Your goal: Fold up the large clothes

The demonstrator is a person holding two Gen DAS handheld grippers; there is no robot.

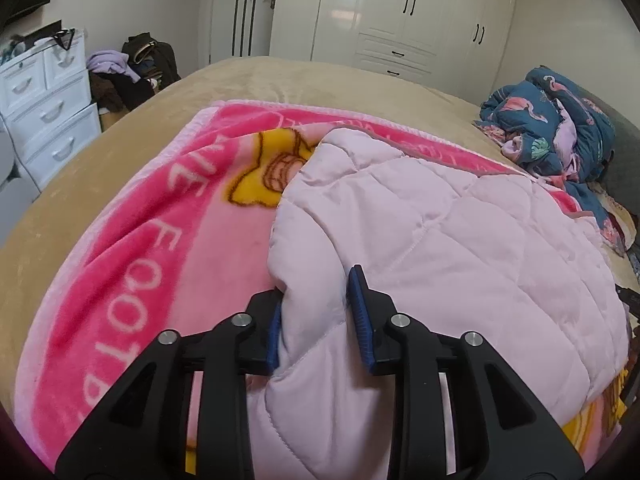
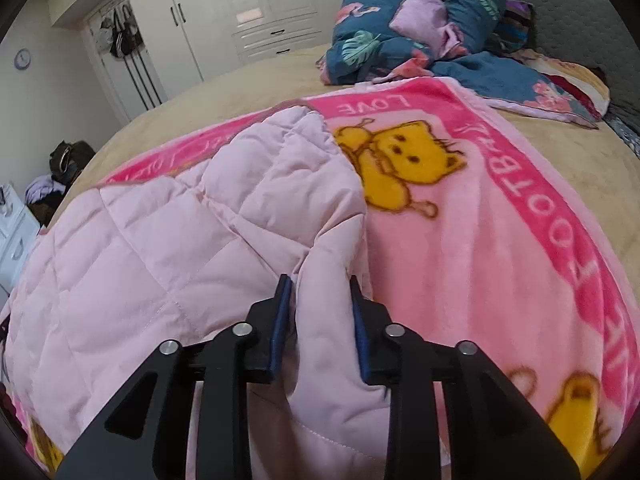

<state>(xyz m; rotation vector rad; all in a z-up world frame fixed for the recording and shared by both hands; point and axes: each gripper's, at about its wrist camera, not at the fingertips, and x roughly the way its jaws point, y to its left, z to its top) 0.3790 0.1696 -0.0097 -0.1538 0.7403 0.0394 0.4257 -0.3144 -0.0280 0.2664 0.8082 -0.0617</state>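
Observation:
A pale pink quilted jacket [image 1: 440, 240] lies folded over on a bright pink blanket [image 1: 160, 220] printed with yellow bears, spread on a beige bed [image 1: 280, 80]. My left gripper [image 1: 318, 282] stands at the jacket's near left edge, with a bunched fold filling the gap and touching both blue pads. In the right wrist view the jacket [image 2: 180, 240] covers the blanket's [image 2: 480, 240] left half. My right gripper [image 2: 320, 280] straddles a fold at the jacket's near right edge. That fold rests against the right pad, and a thin dark gap shows beside the left pad.
A crumpled blue flamingo-print duvet [image 1: 560, 120] [image 2: 420, 20] lies at the head of the bed. White drawers [image 1: 44, 108] and a pile of clothes and bags [image 1: 132, 68] stand left of the bed. A white wardrobe [image 1: 400, 12] lines the far wall.

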